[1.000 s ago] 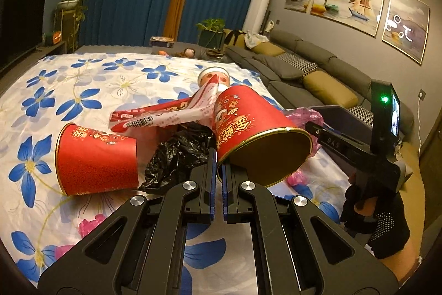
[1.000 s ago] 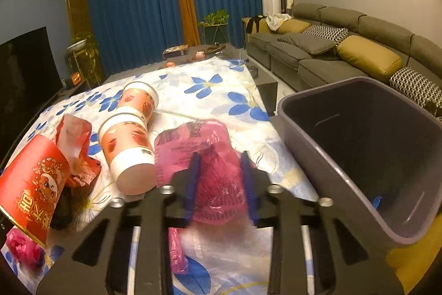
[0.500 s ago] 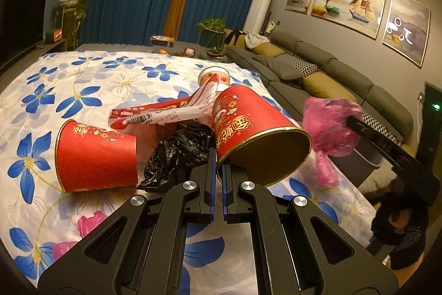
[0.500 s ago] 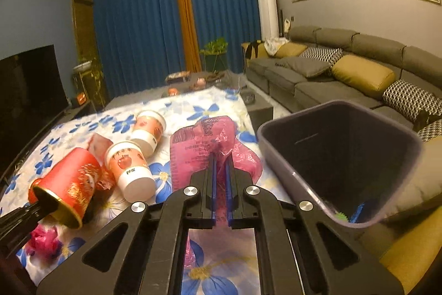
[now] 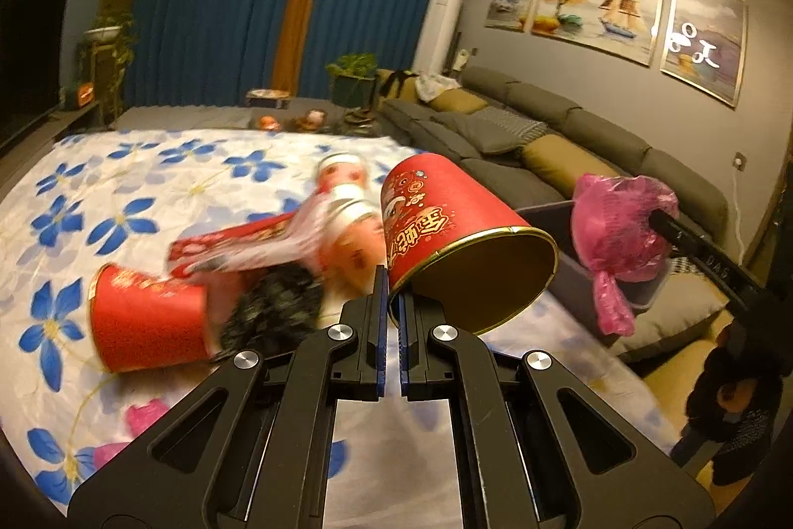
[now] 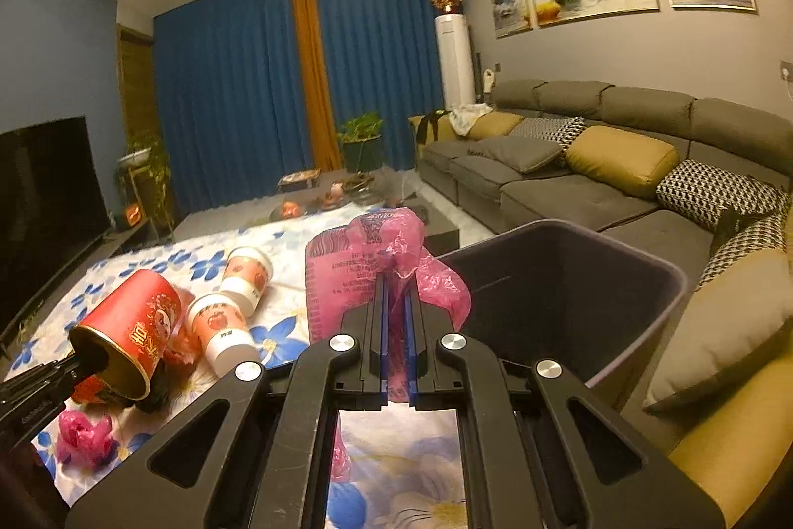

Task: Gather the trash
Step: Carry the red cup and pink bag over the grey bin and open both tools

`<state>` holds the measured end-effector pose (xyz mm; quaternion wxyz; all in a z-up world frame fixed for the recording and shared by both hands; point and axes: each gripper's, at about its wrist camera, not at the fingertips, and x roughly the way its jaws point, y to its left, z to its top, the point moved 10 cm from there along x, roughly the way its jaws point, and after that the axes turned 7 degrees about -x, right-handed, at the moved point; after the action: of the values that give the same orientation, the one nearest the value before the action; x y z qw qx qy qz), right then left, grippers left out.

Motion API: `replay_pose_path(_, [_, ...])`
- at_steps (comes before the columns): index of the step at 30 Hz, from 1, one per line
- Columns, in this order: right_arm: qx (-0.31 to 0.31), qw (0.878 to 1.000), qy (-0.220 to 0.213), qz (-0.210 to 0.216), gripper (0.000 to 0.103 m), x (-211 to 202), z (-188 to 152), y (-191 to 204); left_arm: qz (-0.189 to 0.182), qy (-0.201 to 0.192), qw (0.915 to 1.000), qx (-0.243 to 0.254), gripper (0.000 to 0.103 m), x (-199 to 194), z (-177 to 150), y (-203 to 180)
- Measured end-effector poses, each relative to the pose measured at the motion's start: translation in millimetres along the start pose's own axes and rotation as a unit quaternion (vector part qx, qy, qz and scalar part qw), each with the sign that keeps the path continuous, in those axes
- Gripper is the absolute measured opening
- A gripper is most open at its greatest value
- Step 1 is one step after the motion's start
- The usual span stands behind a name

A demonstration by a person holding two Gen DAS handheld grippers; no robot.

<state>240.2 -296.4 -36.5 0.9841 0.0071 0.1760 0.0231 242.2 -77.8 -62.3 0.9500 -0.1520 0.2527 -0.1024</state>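
My left gripper (image 5: 390, 286) is shut on the rim of a red paper cup (image 5: 446, 226) and holds it above the floral tablecloth (image 5: 124, 192); the cup also shows in the right wrist view (image 6: 134, 325). My right gripper (image 6: 396, 296) is shut on a pink plastic bag (image 6: 367, 261) and holds it up beside the dark trash bin (image 6: 570, 281). The bag also shows in the left wrist view (image 5: 619, 226). A second red cup (image 5: 148, 321), a black bag (image 5: 277, 311), a red wrapper (image 5: 238, 241) and two white cups (image 6: 233, 311) lie on the table.
A small pink bag scrap (image 6: 82, 430) lies near the table's front edge. A grey sofa with cushions (image 6: 594, 172) runs along the right. A TV (image 6: 44, 182) stands at the left. A low table with plants (image 6: 337, 187) sits beyond.
My left gripper has lifted the red cup off the table. My right gripper has risen with the pink bag to the bin's rim height.
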Motion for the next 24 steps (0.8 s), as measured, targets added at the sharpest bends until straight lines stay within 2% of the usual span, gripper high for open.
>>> replay_pose_path(5, [0.016, 0.999, -0.012, -0.029, 0.006, -6.8, 6.5, -30.1, -0.036, 0.000, 0.9990, 0.025, 0.003, 8.0, 13.3, -47.6])
replay_pose_path(15, [0.030, 0.994, -0.031, -0.098, 0.006, -6.4, 17.7, -86.7, -0.094, 0.010, 0.9938, 0.058, 0.003, 59.5, 24.3, -142.7])
replay_pose_path(24, [0.034, 0.990, -0.026, -0.132, 0.006, 4.8, 9.5, -113.7, -0.116, 0.032, 0.9900, 0.073, 0.003, 109.4, 15.0, -187.6])
